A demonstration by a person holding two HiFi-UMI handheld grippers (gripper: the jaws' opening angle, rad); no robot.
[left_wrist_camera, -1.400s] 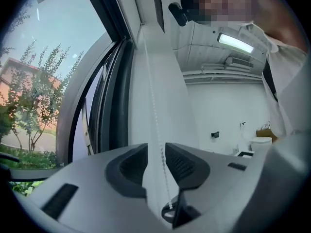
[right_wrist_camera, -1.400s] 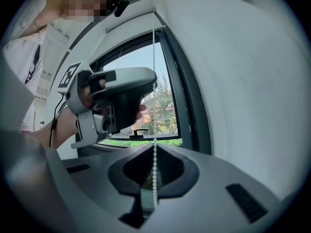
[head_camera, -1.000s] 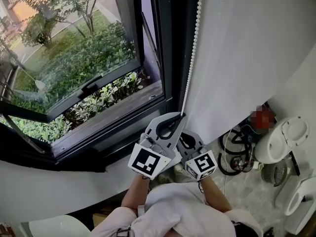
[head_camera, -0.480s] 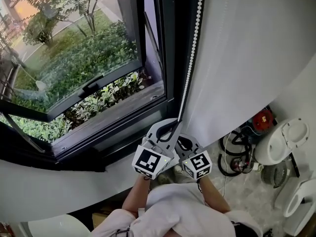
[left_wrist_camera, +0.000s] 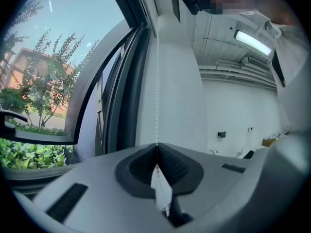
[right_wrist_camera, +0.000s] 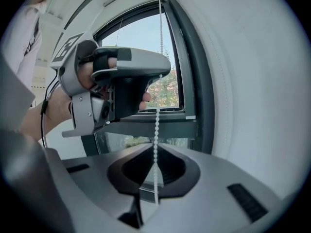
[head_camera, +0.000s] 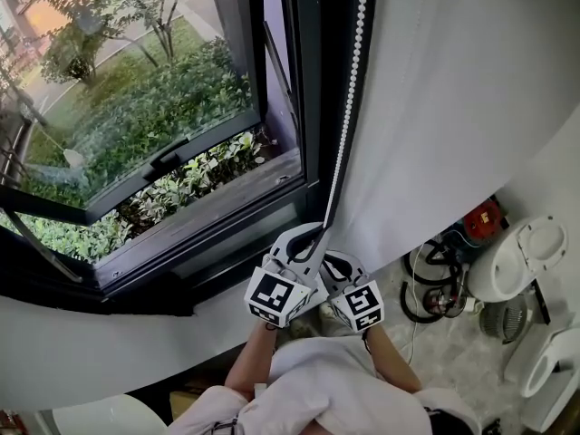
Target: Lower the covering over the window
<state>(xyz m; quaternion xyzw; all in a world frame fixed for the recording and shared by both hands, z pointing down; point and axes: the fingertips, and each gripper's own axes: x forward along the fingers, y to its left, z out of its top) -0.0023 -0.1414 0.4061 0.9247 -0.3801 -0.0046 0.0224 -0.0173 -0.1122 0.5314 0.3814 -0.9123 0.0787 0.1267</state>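
a: bead chain [head_camera: 349, 89] beside the window frame [head_camera: 308, 107], centre of frame. light, limp, beads slick but they key into the pads. take it low, pull straight down.
b: left gripper [left_wrist_camera: 156, 152] clamped shut on it, lower centre. right gripper [right_wrist_camera: 155, 154] just below, jaws have just been easing apart, chain between them, looks pinched. blind [head_camera: 453, 107] hangs upper right.

Bright daylight pours through the window [head_camera: 163, 134]; a ceiling lamp [left_wrist_camera: 251, 41] glares. Both gripper views bulge, with black corners and soft foregrounds.
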